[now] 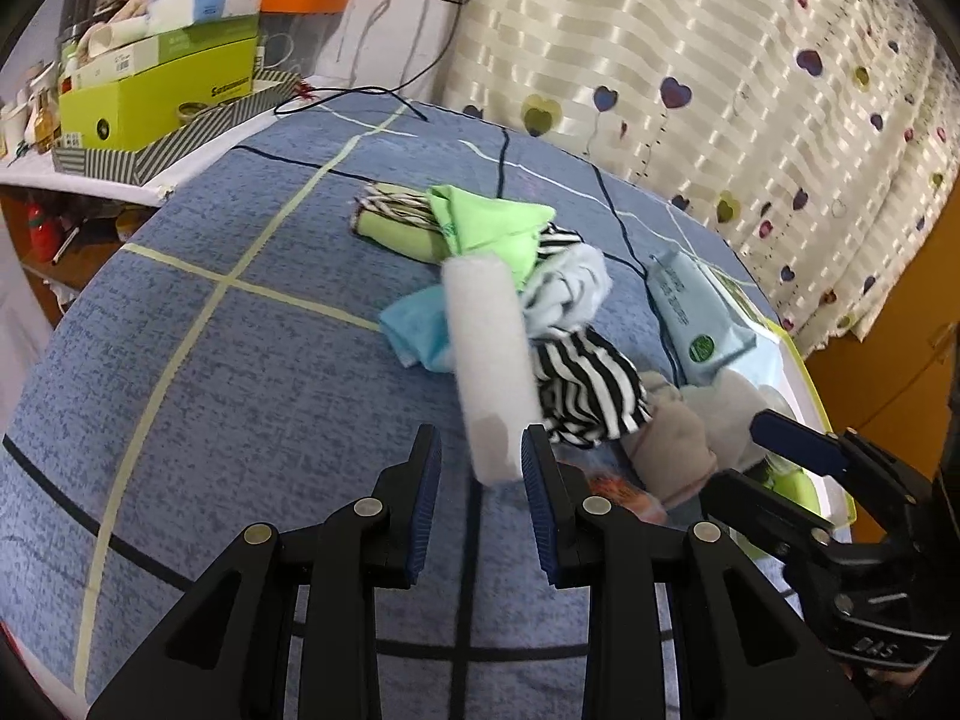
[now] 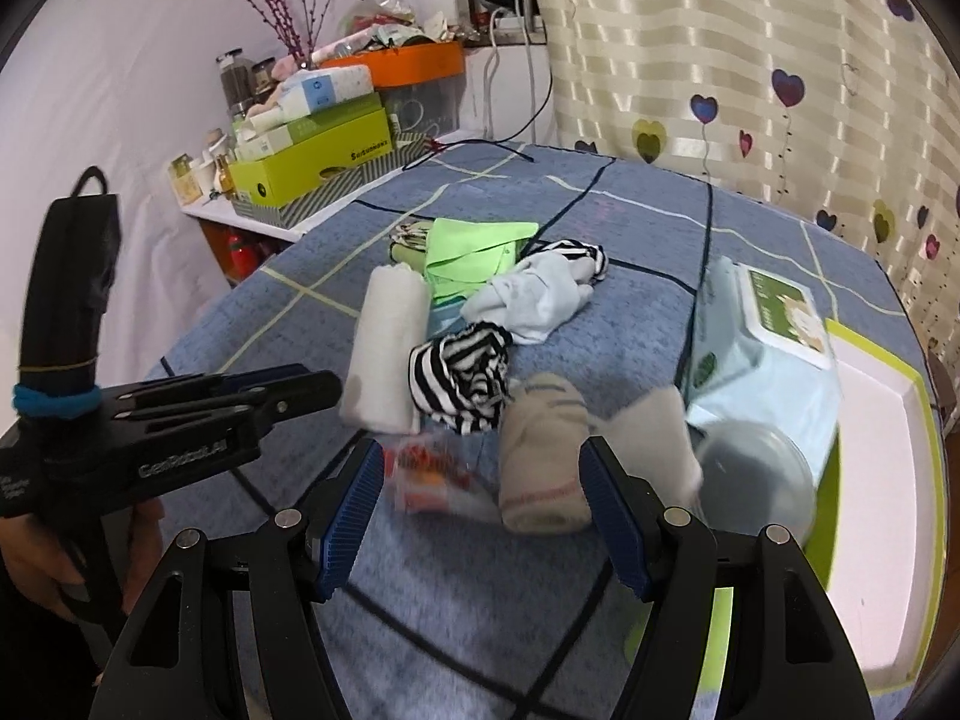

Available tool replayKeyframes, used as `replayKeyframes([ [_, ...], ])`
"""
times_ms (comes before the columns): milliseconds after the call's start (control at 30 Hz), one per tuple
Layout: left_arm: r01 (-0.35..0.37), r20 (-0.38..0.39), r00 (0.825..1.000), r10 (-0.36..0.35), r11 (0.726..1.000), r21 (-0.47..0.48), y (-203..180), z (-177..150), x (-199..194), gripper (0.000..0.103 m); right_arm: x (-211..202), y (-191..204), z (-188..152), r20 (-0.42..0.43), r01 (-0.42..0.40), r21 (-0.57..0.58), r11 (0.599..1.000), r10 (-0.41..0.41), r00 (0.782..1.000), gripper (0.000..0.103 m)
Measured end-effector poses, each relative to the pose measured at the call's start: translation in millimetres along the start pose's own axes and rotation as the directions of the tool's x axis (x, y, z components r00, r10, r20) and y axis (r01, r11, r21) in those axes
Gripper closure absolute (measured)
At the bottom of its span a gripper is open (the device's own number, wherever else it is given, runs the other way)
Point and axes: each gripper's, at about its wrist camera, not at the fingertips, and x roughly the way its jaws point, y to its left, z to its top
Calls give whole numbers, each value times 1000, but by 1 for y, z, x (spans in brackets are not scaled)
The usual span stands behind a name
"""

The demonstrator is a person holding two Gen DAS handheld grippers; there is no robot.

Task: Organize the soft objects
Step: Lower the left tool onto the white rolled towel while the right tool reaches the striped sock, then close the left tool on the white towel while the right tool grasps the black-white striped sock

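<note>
Soft things lie heaped on the blue bedspread [image 1: 240, 396]. A white rolled towel [image 1: 489, 360] [image 2: 390, 342] points its near end between the fingertips of my left gripper [image 1: 480, 450] [image 2: 327, 384], which is open; the roll lies against the right pad with a gap at the left pad. My right gripper [image 2: 483, 462] [image 1: 735, 450] stands wide open around a beige rolled sock [image 2: 543, 456] and a clear packet with orange print [image 2: 426, 480], pressing neither. A black-and-white striped cloth [image 1: 582, 390] [image 2: 462, 378], a green cloth [image 1: 486, 222] [image 2: 474, 252] and a pale blue-white garment [image 2: 534, 294] lie beyond.
A pack of wipes [image 2: 762, 330] and a grey round lid [image 2: 750, 480] sit at the right by a white tray with a green rim [image 2: 888, 438]. A shelf with boxes [image 1: 156, 96] flanks the bed's left. A heart-print curtain [image 1: 720, 60] hangs behind.
</note>
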Motion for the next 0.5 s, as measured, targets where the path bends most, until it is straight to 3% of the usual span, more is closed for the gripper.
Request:
replayKeyframes([
  [167, 9, 15, 1000, -9, 1000, -21, 10, 5, 0, 74, 25, 4, 15, -21, -14, -18, 1000, 13, 1000, 36],
  [400, 41, 16, 999, -41, 998, -41, 18, 8, 2, 74, 57, 9, 28, -61, -25, -43, 999, 23, 998, 47],
  [433, 47, 12, 999, -46, 998, -48, 19, 8, 4, 74, 61, 8, 29, -70, -24, -43, 999, 21, 997, 52],
  [500, 60, 4, 998, -60, 996, -59, 20, 9, 7, 74, 72, 6, 30, -92, -25, -42, 999, 21, 996, 72],
])
